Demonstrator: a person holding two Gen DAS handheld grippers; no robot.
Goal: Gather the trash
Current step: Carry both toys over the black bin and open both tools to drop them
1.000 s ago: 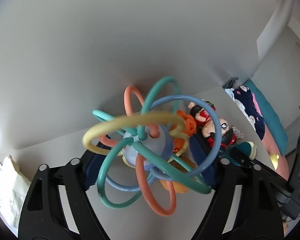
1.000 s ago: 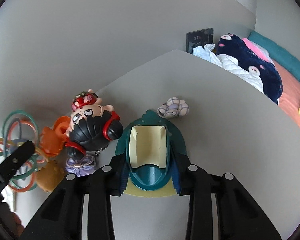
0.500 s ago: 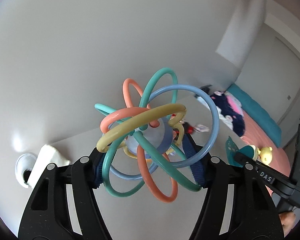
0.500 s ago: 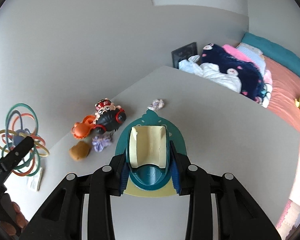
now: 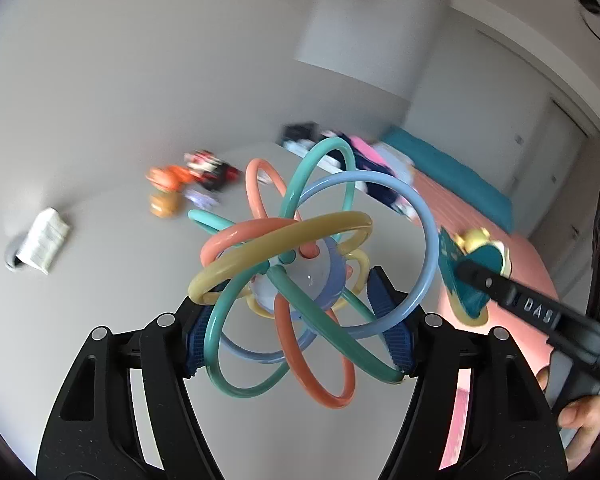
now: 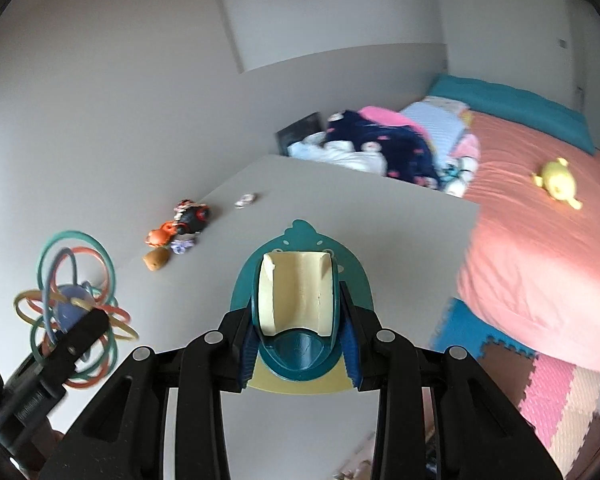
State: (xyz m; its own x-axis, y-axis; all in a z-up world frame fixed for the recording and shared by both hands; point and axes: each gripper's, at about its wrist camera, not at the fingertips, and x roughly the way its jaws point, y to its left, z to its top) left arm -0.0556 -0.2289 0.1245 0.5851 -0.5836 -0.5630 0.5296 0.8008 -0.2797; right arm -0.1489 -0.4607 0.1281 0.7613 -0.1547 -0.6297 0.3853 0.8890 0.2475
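Carrying, above the grey table (image 6: 380, 232): we hold a ball of looped pastel plastic rings (image 5: 300, 276) clamped in the left claw (image 5: 298, 328), a teal-and-cream plastic scoop (image 6: 300, 312) gripped in the right claw (image 6: 298, 350); next, we judge, a bin for both.

We are looking at a grey table (image 6: 340, 216) and a bed (image 6: 540, 240).
Small toys (image 6: 180, 224) are lying near the table's far edge; a yellow toy (image 6: 556, 178) is resting on the bed.
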